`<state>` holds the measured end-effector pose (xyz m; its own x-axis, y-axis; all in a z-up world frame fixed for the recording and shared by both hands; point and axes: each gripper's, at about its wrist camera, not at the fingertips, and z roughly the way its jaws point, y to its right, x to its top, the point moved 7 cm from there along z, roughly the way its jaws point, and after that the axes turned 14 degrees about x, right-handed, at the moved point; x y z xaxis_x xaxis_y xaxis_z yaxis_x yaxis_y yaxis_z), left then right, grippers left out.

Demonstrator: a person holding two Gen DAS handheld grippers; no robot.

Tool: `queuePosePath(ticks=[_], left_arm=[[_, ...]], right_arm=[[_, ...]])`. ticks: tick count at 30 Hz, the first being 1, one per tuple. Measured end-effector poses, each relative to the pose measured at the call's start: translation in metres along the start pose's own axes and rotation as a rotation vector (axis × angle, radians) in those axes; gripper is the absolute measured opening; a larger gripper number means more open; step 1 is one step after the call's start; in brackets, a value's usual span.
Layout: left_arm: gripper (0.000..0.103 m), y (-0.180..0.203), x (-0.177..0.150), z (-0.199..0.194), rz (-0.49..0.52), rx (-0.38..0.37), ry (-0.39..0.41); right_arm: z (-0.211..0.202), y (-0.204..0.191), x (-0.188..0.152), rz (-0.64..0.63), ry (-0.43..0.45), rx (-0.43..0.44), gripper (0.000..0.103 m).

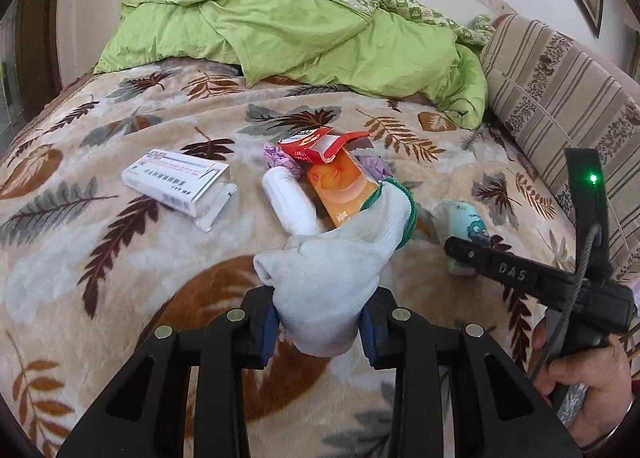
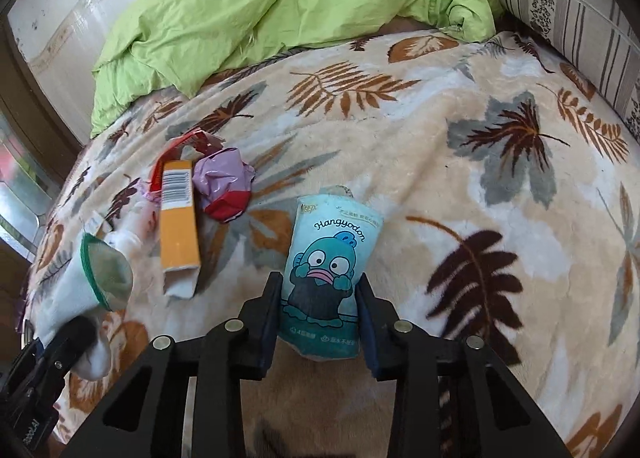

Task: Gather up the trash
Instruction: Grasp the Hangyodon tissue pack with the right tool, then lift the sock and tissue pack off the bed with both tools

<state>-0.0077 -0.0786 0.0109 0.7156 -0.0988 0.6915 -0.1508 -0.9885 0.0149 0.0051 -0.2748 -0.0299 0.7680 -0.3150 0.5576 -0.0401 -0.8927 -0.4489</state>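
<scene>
Now we have both hands busy on the bed (image 1: 120,258), each working on one piece of the litter scattered over the leaf-patterned blanket. Our left claw (image 1: 318,328) is closed most of the way on the toe end of a white sock (image 1: 340,262), its blue pads pressing the cloth from both sides; the green-rimmed cuff droops forward over the heap, which suggests we take it by the bunched end because that gives the pads something thick to bite.

Our right claw (image 2: 318,310) is likewise drawn in around the lower part of a small tissue pack (image 2: 326,270) printed with a blue cartoon figure, gripped across its narrow width so the soft packet does not fold. From the left camera the pack (image 1: 466,227) sits just beyond the right claw's finger, apart from the main pile.

Between the two lies the rest: an orange carton (image 1: 344,185) with a torn red packet (image 1: 320,147) on its far end, a white roll (image 1: 286,201) beside it, crumpled purple wrapping (image 2: 224,181), and a white medicine box (image 1: 178,181) off to the left. We judge these lie together because they were gathered or dropped in one spot; no bin is visible in either view.
</scene>
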Motion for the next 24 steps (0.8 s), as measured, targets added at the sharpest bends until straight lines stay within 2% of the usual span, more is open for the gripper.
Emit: queuePosePath(ticks=[6,11,14,24], left_arm=[[0.032,-0.014,-0.017,-0.033,-0.006,0.049,0.04],[0.032,-0.025,-0.025,-0.042,-0.015,0.115,0.072],[0.032,-0.029,-0.026,-0.039,-0.021,0.138,0.072],[0.032,-0.029,-0.027,-0.034,0.0,0.182,0.079]], right_arm=[[-0.041,-0.021,-0.024,-0.041,0.037,0.084,0.037],[-0.067,-0.058,-0.044,-0.175,0.095,0.127,0.037],[-0.071,-0.073,-0.048,-0.245,0.107,0.117,0.037],[-0.071,-0.065,-0.048,-0.239,0.102,0.092,0.037]])
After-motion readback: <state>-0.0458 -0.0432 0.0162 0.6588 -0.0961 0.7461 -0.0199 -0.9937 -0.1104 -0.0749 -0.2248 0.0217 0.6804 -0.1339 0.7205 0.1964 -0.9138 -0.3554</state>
